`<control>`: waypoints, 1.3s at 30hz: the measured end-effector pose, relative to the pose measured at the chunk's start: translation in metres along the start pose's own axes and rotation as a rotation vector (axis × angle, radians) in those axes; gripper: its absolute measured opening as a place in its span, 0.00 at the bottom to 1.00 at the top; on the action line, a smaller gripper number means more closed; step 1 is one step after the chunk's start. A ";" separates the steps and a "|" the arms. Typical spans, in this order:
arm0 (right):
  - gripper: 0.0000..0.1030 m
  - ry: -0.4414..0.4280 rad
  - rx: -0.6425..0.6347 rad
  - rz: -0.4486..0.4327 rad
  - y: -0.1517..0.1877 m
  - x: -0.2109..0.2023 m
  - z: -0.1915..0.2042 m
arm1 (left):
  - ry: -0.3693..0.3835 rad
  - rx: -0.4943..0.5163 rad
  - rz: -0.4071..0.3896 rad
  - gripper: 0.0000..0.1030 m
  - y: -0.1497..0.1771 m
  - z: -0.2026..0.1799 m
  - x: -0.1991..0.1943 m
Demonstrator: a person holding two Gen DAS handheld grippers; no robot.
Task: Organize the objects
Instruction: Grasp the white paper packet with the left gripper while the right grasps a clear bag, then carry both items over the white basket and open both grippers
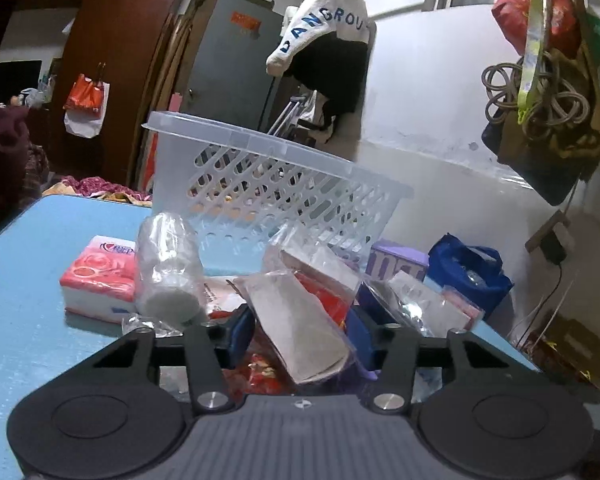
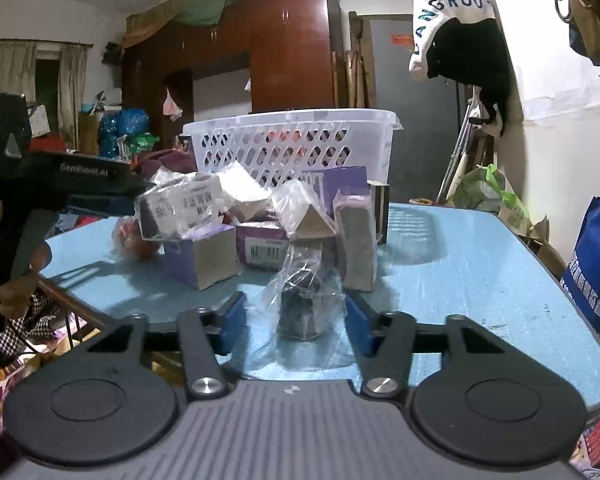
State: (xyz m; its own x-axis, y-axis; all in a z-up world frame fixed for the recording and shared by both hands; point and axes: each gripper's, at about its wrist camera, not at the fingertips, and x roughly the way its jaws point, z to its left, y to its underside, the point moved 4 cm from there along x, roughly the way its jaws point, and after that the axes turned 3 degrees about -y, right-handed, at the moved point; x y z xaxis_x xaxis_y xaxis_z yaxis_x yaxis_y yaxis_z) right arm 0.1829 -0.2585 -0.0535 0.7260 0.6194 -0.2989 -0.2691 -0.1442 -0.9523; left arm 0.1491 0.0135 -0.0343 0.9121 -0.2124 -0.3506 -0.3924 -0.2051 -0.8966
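A pile of small packets and boxes lies on the blue table [image 1: 40, 280] in front of a white slatted basket [image 1: 260, 168]. My left gripper [image 1: 300, 336] is shut on a plastic-wrapped whitish box [image 1: 300, 312] that lies tilted over a red packet [image 1: 260, 372]. In the right wrist view the left gripper [image 2: 138, 196] reaches in from the left onto that labelled wrapped box [image 2: 176, 208]. My right gripper [image 2: 296, 320] stands open around a small dark item in a loose clear bag [image 2: 300, 308]. Its right pad touches the bag and its left pad is apart from it.
A pink tissue pack [image 1: 100, 276] and a clear-wrapped white roll [image 1: 168, 268] lie left of the left gripper. Purple boxes [image 2: 200, 256] stand before the basket [image 2: 292, 140]. A blue bag [image 2: 596, 280] hangs past the table's right edge. A person's hand [image 2: 24, 276] holds the left gripper's handle.
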 end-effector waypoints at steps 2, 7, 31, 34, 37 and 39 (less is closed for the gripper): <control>0.45 0.001 -0.005 -0.002 0.000 -0.001 0.000 | -0.006 0.000 -0.014 0.48 0.001 0.001 -0.003; 0.41 -0.004 0.003 -0.017 -0.002 -0.002 0.002 | -0.009 -0.017 -0.041 0.45 -0.003 0.006 -0.007; 0.39 -0.001 -0.012 -0.119 -0.025 -0.037 0.006 | 0.024 -0.025 -0.177 0.41 -0.009 0.019 -0.032; 0.39 -0.002 -0.008 -0.128 -0.029 -0.036 0.005 | 0.030 -0.028 -0.193 0.41 -0.008 0.023 -0.035; 0.39 -0.006 -0.006 -0.153 -0.037 -0.040 0.005 | 0.042 -0.037 -0.207 0.40 -0.010 0.026 -0.038; 0.39 -0.007 -0.006 -0.173 -0.043 -0.043 0.005 | 0.042 -0.042 -0.215 0.40 -0.011 0.029 -0.040</control>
State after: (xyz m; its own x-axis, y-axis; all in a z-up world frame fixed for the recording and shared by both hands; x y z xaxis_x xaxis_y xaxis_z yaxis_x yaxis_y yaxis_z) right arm 0.1604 -0.2749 0.0003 0.7569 0.6405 -0.1298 -0.1365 -0.0393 -0.9899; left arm 0.1208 0.0516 -0.0180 0.9700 -0.1989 -0.1399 -0.1946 -0.2897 -0.9371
